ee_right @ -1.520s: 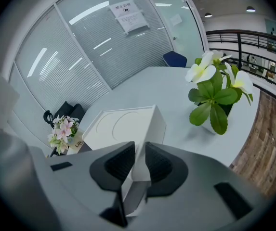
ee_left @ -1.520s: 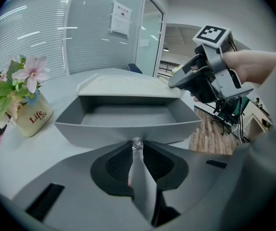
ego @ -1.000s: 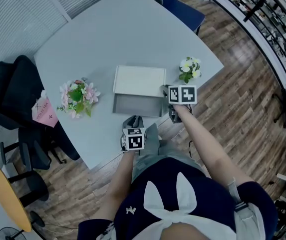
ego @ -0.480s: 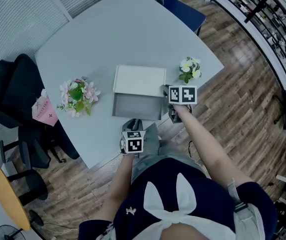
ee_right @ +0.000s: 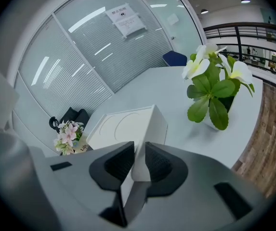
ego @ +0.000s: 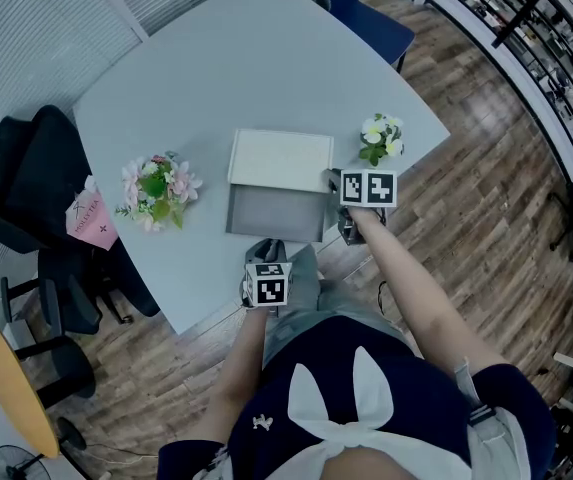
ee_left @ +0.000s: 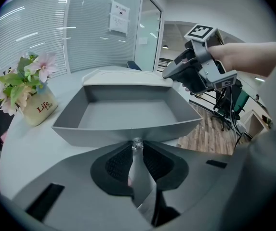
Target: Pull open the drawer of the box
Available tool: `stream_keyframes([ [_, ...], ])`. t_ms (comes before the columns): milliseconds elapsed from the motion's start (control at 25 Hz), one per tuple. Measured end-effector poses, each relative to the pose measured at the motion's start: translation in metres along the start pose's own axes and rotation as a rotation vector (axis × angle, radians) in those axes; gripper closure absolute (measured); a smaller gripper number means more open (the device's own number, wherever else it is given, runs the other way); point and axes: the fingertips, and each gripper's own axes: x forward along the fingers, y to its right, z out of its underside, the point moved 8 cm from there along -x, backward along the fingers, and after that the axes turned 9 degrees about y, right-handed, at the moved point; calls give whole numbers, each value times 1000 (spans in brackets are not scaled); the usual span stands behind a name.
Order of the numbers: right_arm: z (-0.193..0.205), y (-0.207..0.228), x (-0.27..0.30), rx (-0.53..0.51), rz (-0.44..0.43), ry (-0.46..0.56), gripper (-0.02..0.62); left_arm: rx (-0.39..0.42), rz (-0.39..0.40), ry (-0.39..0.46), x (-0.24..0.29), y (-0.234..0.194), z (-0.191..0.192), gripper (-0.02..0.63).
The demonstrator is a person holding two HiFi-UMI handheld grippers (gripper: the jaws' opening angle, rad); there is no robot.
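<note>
A white box (ego: 280, 160) sits mid-table with its grey drawer (ego: 275, 213) pulled out toward me, empty inside. My left gripper (ego: 268, 246) is at the drawer's front wall. In the left gripper view the drawer (ee_left: 128, 114) fills the middle, and the left gripper (ee_left: 137, 149) is shut on the small clear knob (ee_left: 137, 143) on its front. My right gripper (ego: 335, 190) is at the box's right side. In the right gripper view the right gripper (ee_right: 138, 163) is shut on the near corner of the box (ee_right: 126, 125).
A pot of pink flowers (ego: 155, 192) stands left of the box and a pot of white flowers (ego: 380, 140) right of it, close to my right gripper. The table edge (ego: 206, 318) runs just behind my left gripper. A black chair (ego: 26, 183) stands at the left.
</note>
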Motion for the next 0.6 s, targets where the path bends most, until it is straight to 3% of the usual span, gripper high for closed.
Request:
stream_keyframes([
  [280, 2, 0, -1, 14, -3, 16, 520, 5, -7, -9, 2, 0, 1, 528],
  [600, 5, 4, -5, 110, -59, 21, 498, 8, 14, -14, -3, -1, -1, 519],
])
